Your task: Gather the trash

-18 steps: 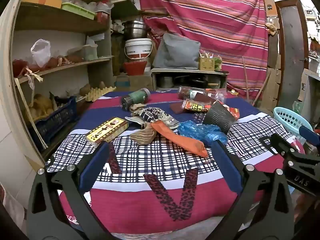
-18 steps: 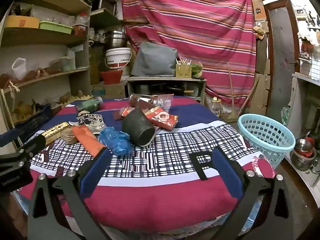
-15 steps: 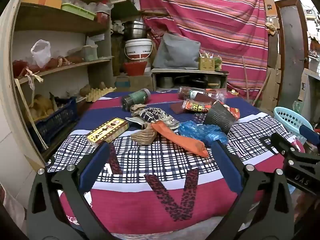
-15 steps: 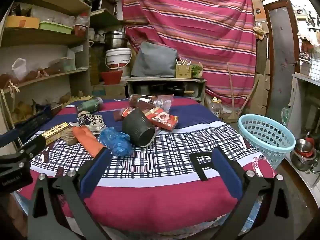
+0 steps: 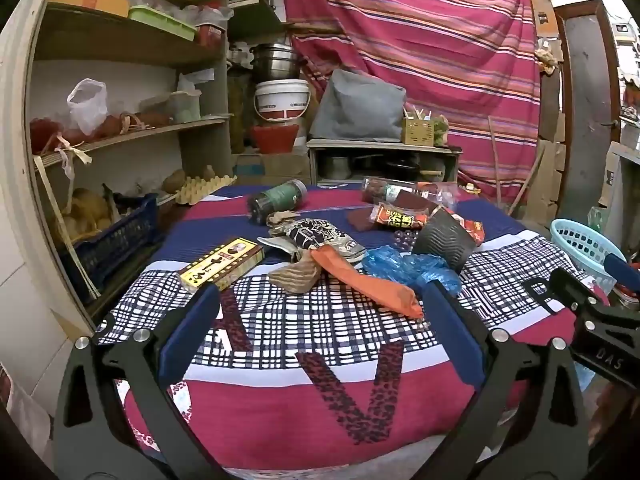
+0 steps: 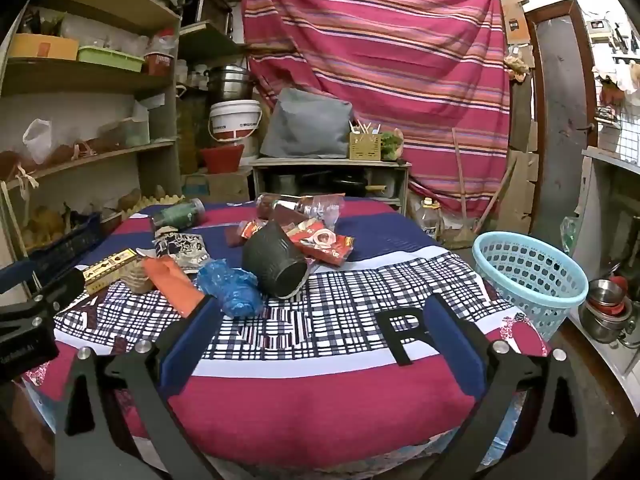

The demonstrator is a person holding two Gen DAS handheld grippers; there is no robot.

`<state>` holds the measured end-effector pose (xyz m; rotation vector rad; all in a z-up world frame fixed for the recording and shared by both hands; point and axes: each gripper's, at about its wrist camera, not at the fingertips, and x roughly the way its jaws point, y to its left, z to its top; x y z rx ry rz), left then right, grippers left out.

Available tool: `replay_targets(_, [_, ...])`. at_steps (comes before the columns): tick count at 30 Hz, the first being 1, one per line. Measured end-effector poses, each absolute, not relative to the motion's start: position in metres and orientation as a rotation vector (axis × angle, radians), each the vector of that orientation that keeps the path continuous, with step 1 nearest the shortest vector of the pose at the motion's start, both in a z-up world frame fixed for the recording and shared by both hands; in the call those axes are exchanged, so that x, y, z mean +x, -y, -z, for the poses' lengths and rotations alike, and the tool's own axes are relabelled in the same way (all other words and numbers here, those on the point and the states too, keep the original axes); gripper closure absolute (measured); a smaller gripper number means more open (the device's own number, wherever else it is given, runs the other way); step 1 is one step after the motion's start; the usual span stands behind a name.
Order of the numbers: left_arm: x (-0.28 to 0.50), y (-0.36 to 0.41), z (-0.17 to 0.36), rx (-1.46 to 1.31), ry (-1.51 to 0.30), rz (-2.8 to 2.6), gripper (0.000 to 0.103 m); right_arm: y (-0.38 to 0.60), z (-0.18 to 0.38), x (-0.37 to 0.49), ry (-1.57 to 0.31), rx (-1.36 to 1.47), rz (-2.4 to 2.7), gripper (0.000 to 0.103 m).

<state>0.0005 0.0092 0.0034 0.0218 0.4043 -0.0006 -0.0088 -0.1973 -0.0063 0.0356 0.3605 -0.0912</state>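
Both claws hang at the near edge of the counter (image 6: 352, 384), tipped a little downward toward it, and neither has reached anything: the left claw (image 5: 320, 312) stands wide with only checked cloth between its blue pads, and the right claw (image 6: 320, 312) is just as wide and empty, which suits a start where the grab has not yet been chosen. The trash sits in a loose heap around the middle of the counter, well beyond both claws. Nearest the left claw lies an orange wrapper (image 5: 366, 282), with a crumpled blue plastic bag (image 5: 408, 266) just to its right and a black cup (image 5: 444, 240) tipped on its side touching that bag. A yellow box (image 5: 222, 266) lies on the left, a patterned packet (image 5: 316, 234) behind the orange wrapper, and a green jar (image 5: 278, 198) and red snack wrappers (image 6: 324, 242) sit farther back. The light blue basket (image 6: 528, 276) stands on the floor just off the right side of the counter, open-topped and seemingly empty, so it looks like the place the pieces are meant to go; being on that side, it probably favours the right claw for drops, while the left claw is better placed for the orange wrapper and yellow box
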Motion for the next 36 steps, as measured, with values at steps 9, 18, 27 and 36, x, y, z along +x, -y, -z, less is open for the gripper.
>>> replay_targets(9, [0.0002,-0.0096,-0.0039,0.022,-0.403,-0.001,0.005,0.1985,0.0052,-0.0089,-0.357,0.036,0.091,0.004])
replay_targets(18, [0.0002,-0.0094,-0.0036,0.022,-0.404,-0.002,0.005,0.2023,0.0028,-0.0133,-0.354,0.029,0.098,0.004])
replay_targets(27, [0.0002,-0.0115,-0.0041,0.022,-0.405,-0.001,0.005,0.2008,0.0038,-0.0143,-0.353,0.019,0.100,0.004])
replay_targets(36, [0.0003,-0.0117,-0.0039,0.021,-0.405,-0.001,0.005,0.1993,0.0054,-0.0147,-0.350,0.016,0.104,0.004])
